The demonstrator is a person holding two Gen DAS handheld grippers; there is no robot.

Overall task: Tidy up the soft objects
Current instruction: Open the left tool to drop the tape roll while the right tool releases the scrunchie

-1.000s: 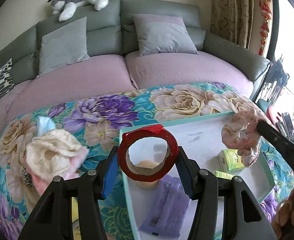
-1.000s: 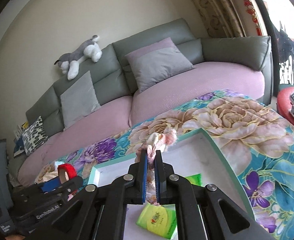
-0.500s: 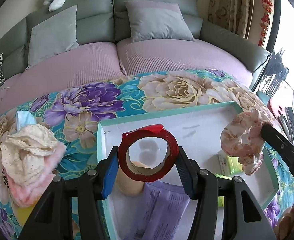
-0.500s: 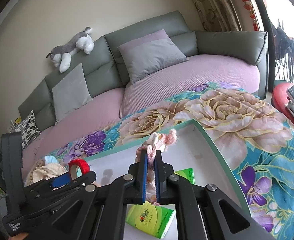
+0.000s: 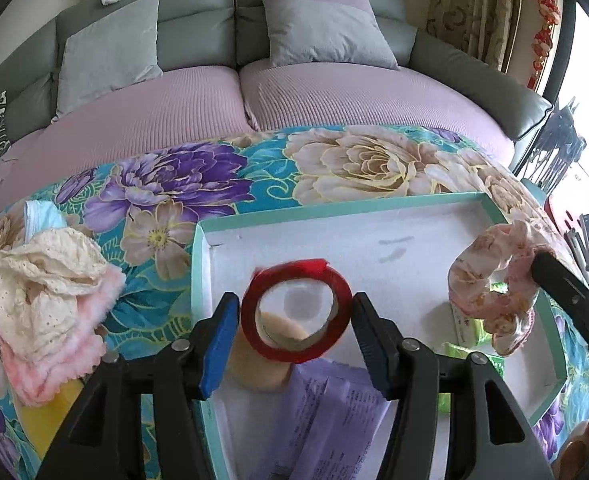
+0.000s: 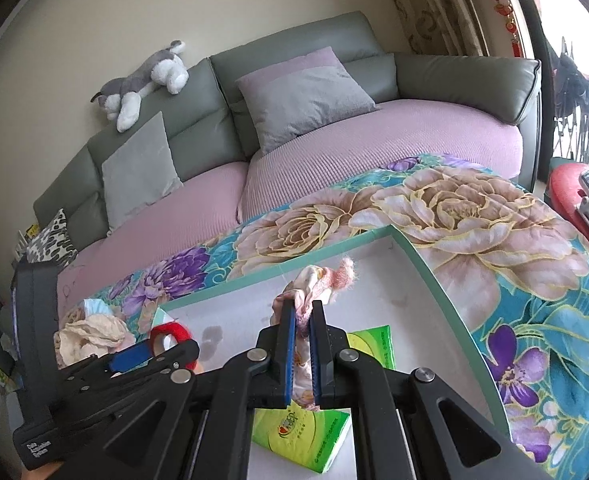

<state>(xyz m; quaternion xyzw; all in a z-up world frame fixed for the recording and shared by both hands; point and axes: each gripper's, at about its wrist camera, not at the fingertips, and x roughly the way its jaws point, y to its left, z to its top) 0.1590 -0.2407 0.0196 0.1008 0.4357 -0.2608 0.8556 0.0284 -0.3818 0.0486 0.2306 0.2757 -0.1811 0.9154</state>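
Observation:
A red tape roll (image 5: 249, 320) stands on edge between the blue pads of my left gripper (image 5: 294, 308). Its jaws are opening: a thin gap shows on each side of the roll, which looks blurred. It is over the white tray with a teal rim (image 5: 334, 210), above a beige round thing (image 5: 254, 368) and a purple packet (image 5: 326, 412). My right gripper (image 6: 303, 312) is shut on a pink floral scrunchie (image 6: 318, 280), held over the right part of the tray (image 6: 418, 252). The scrunchie (image 5: 490, 280) also hangs at the right of the left wrist view.
Two green tissue packs (image 6: 302, 436) (image 6: 370, 344) lie in the tray. Left of it, on the floral cover, sit cream lace and pink fuzzy cloths (image 5: 42, 292), a yellow item (image 5: 46, 412) and a pale blue mask (image 5: 40, 216). Behind stands a sofa with cushions (image 5: 326, 28) and a plush dog (image 6: 146, 80).
My left gripper has come down and forward over the tray, and its pads have parted from the red tape roll. The right gripper keeps its hold on the scrunchie, nearly still.

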